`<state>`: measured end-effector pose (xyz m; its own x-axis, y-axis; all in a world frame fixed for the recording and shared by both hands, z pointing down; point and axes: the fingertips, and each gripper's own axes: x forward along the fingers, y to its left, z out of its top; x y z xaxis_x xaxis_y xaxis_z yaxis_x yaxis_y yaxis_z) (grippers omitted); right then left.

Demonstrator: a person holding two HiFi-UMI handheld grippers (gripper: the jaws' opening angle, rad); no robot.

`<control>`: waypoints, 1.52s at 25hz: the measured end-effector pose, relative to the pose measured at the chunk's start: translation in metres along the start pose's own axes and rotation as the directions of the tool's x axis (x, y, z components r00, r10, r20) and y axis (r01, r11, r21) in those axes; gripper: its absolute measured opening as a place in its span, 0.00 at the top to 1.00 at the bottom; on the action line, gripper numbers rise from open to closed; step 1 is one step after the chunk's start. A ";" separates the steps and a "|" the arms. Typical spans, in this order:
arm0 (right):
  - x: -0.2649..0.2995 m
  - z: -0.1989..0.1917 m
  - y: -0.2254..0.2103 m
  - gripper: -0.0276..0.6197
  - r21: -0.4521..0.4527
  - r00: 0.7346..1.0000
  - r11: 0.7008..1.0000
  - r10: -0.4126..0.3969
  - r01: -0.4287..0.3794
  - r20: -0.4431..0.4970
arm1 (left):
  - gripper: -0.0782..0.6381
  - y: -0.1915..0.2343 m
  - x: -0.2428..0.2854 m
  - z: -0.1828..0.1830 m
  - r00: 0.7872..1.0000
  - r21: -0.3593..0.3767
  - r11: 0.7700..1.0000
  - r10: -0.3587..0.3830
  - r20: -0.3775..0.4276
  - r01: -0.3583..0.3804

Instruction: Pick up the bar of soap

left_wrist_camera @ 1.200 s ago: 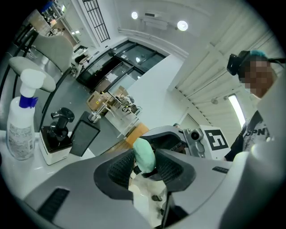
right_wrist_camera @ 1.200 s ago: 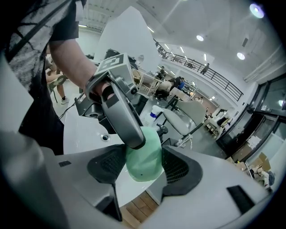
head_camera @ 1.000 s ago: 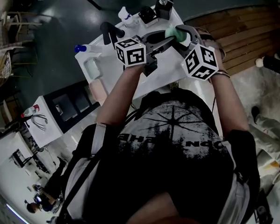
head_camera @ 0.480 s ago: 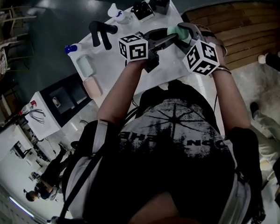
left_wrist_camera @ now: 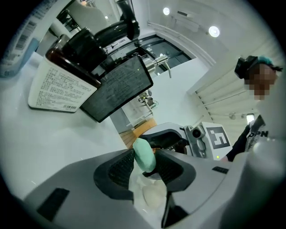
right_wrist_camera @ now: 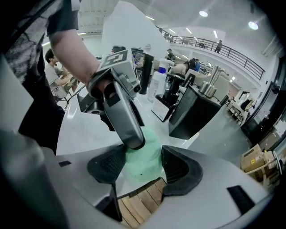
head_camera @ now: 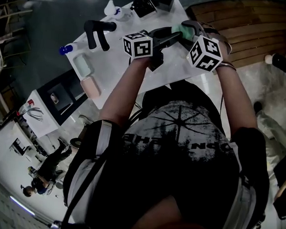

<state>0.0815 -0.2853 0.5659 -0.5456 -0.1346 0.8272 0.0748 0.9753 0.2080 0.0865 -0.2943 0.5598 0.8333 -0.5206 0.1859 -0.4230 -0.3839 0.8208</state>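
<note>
While the left tongs [left_wrist_camera: 145,165] pinch the bar of soap [left_wrist_camera: 143,154], the right tongs [right_wrist_camera: 143,164] clamp it too.

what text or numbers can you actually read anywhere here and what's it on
"OPN": white print on the person's black shirt, the rest hidden.
White bottle label: fine print and a barcode, too small to read.
Marker cube: a square pattern, no words.
</note>
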 end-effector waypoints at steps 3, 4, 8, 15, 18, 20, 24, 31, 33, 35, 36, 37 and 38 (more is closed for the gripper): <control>0.007 -0.004 0.001 0.55 0.005 1.000 1.000 0.021 -0.021 -0.009 | 0.67 0.007 0.002 -0.004 1.000 -0.020 1.000 0.007 -0.007 -0.007; 0.009 -0.007 0.002 0.55 0.005 0.999 1.000 0.029 -0.029 -0.016 | 0.67 0.010 0.003 -0.006 1.000 -0.025 1.000 0.010 -0.012 -0.010; 0.017 -0.014 0.004 0.55 0.005 0.998 0.998 0.059 -0.059 -0.039 | 0.67 0.017 0.006 -0.012 0.999 -0.039 0.999 0.031 -0.022 -0.032; 0.022 -0.013 0.004 0.55 0.019 0.996 0.997 0.079 -0.078 -0.032 | 0.67 0.021 0.005 -0.013 0.996 -0.019 0.997 0.073 -0.046 -0.074; 0.022 -0.013 0.004 0.55 0.020 0.997 0.997 0.077 -0.077 -0.028 | 0.67 0.022 0.005 -0.013 0.996 -0.019 0.997 0.080 -0.050 -0.081; 0.022 -0.013 0.004 0.55 0.020 0.997 0.997 0.074 -0.074 -0.027 | 0.67 0.021 0.005 -0.012 0.995 -0.014 0.996 0.087 -0.055 -0.088; 0.021 -0.015 0.003 0.55 0.023 0.997 0.998 0.064 -0.064 -0.029 | 0.67 0.022 0.007 -0.013 0.992 0.004 0.994 0.108 -0.063 -0.108; 0.022 -0.019 0.005 0.55 0.032 0.998 0.998 0.055 -0.054 -0.041 | 0.61 0.023 0.004 -0.009 0.984 0.069 0.983 0.172 -0.038 -0.169; 0.022 -0.018 0.005 0.55 0.034 0.998 0.998 0.052 -0.051 -0.037 | 0.59 0.023 0.003 -0.009 0.982 0.091 0.979 0.185 -0.038 -0.181; 0.022 -0.018 0.005 0.54 0.038 0.998 0.998 0.046 -0.044 -0.032 | 0.56 0.023 0.001 -0.008 0.979 0.107 0.975 0.198 -0.036 -0.194; 0.022 -0.017 0.004 0.54 0.040 0.999 0.998 0.041 -0.040 -0.029 | 0.55 0.023 0.001 -0.008 0.978 0.111 0.974 0.204 -0.034 -0.199; 0.021 -0.017 0.003 0.54 0.041 0.999 0.999 0.037 -0.036 -0.026 | 0.55 0.024 0.000 -0.007 0.977 0.115 0.972 0.210 -0.032 -0.205; 0.021 -0.017 0.003 0.54 0.041 0.999 0.999 0.034 -0.033 -0.024 | 0.55 0.024 -0.001 -0.007 0.976 0.118 0.970 0.215 -0.030 -0.211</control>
<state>0.0842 -0.2883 0.5924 -0.5225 -0.1050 0.8461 0.0586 0.9856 0.1586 0.0775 -0.2976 0.5833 0.7329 -0.5680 0.3745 -0.6280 -0.3532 0.6934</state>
